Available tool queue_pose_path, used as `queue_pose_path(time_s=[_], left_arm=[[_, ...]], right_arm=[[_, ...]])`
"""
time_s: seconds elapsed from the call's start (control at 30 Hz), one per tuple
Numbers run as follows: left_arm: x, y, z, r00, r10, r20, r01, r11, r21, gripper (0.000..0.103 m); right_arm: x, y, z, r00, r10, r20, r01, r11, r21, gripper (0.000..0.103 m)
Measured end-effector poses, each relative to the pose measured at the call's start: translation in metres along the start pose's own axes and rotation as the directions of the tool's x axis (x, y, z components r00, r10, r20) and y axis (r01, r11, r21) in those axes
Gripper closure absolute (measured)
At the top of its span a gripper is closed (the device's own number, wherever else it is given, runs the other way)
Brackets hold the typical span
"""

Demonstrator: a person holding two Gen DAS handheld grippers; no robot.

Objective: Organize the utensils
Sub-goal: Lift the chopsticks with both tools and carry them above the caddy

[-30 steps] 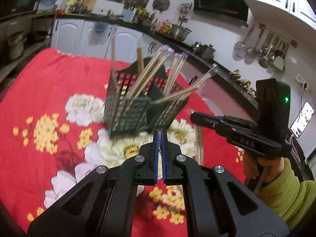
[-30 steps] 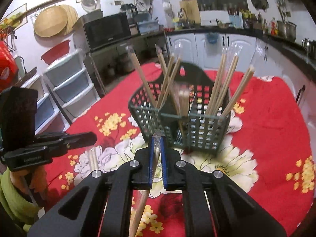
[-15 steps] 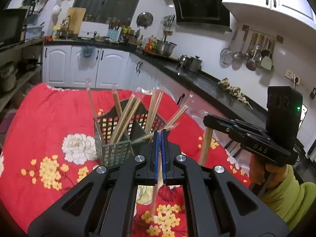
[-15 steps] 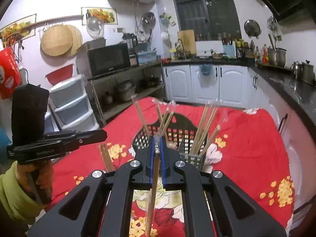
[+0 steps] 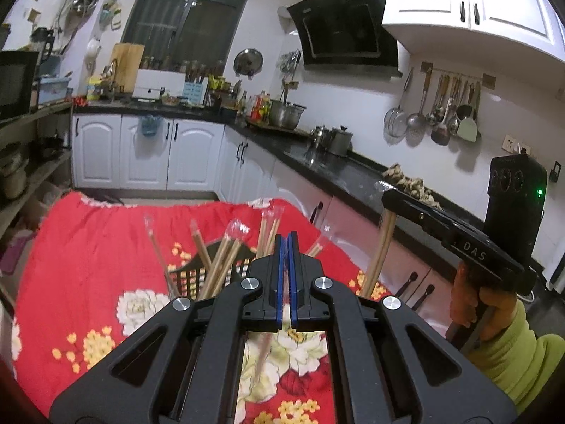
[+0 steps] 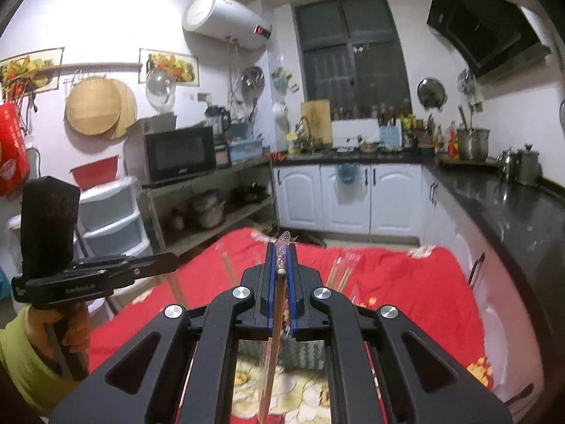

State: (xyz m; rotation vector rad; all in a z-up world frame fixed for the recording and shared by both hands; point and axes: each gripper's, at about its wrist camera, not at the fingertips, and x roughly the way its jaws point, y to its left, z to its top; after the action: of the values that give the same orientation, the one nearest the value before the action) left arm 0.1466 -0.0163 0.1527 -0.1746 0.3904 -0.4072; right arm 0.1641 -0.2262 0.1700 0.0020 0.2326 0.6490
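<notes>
Both your hand-held grippers have lifted well above the basket (image 5: 212, 275). Right hand-held gripper (image 6: 281, 265) and left hand-held gripper (image 5: 286, 247) each pinch wrapped chopsticks (image 6: 273, 346) hanging lengthwise downward; the basket lies below, ahead.

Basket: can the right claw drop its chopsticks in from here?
Probably yes. The right claw is shut on wrapped chopsticks, held above the table. The basket sits below and ahead, open-topped; only the chopsticks already standing in it crowd the compartments.
</notes>
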Motion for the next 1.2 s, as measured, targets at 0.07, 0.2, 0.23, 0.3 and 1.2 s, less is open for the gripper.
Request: queue_pose_path(time_s=[0.07,0.2,0.23,0.3,1.2], left_arm=[[-0.001,-0.003,0.008,1.000,-0.008,0.013,0.008,1.000,0.007,0.102],[-0.001,-0.009,0.023,0.999,-0.020,0.037,0.019,0.999,0.025,0.102],[-0.001,-0.010,0.027,0.999,-0.021,0.042,0.020,0.999,0.027,0.102],[0.001,-0.011,0.037,0.998,-0.022,0.053,0.021,0.999,0.030,0.102],[0.001,0.035,0.119,0.970,0.116,0.213,-0.117,0.993,-0.009,0.102]], right_arm=[[-0.003,-0.003,0.010,0.999,-0.014,0.034,0.014,1.000,0.001,0.097],[-0.008,-0.007,0.024,0.996,-0.033,0.083,0.034,0.999,-0.016,0.097],[-0.009,-0.007,0.027,0.995,-0.039,0.095,0.042,0.999,-0.027,0.097],[-0.008,-0.005,0.035,0.991,-0.055,0.120,0.060,0.997,-0.039,0.097],[0.024,-0.019,0.083,0.960,-0.108,0.258,0.119,0.992,-0.029,0.097]])
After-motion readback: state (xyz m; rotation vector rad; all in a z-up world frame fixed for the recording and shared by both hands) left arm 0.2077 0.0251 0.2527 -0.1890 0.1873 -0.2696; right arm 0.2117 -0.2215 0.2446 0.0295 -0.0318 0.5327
